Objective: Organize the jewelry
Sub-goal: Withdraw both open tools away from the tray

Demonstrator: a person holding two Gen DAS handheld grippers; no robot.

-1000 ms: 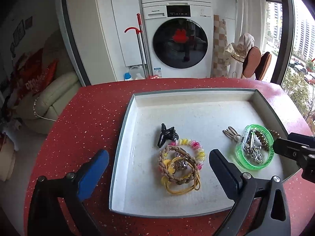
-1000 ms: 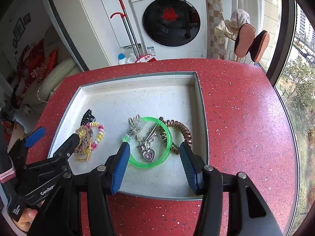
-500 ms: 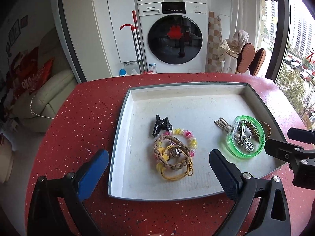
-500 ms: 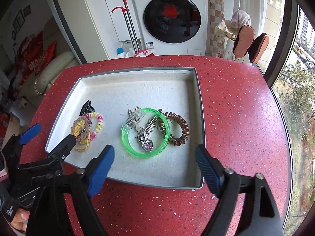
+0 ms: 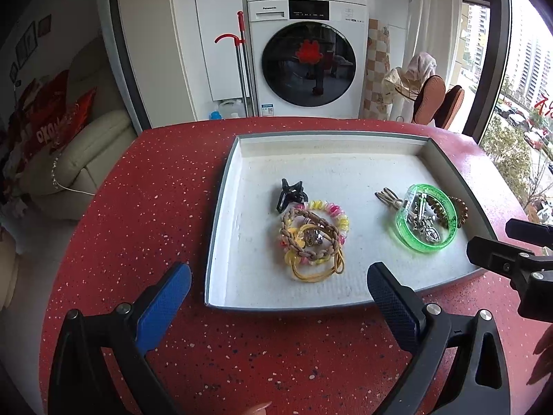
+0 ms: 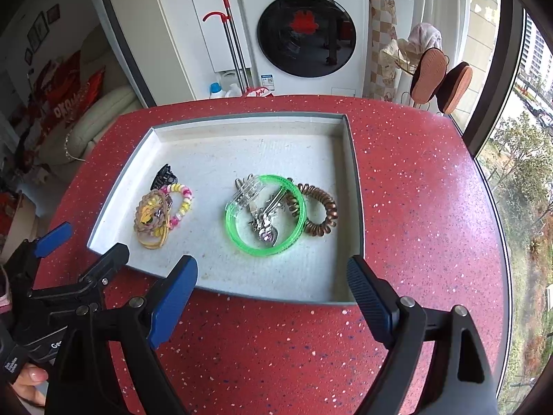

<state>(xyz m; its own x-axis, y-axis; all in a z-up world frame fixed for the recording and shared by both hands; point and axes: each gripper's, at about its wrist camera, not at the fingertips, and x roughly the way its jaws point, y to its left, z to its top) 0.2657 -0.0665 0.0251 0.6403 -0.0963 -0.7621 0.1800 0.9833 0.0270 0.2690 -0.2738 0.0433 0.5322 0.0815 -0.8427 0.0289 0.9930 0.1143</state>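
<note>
Moved: right gripper [image 6: 273, 290] now back off tray [image 6: 357, 207], jaws wide, empty.
Ahead of it: green bangle [image 6: 266, 219], released.
Left gripper [image 5: 276, 285]: spread, empty.
Meaning: sorting looks done.

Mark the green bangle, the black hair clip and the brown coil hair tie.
green bangle [image 6: 276, 250]: right wrist view, near rim of the ring.
black hair clip [image 5: 289, 194]: left wrist view, middle of its body.
brown coil hair tie [image 6: 328, 216]: right wrist view, right-hand arc of the coil.

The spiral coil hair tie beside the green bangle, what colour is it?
The coil hair tie is metallic copper-brown, clearest in the right wrist view.
</note>
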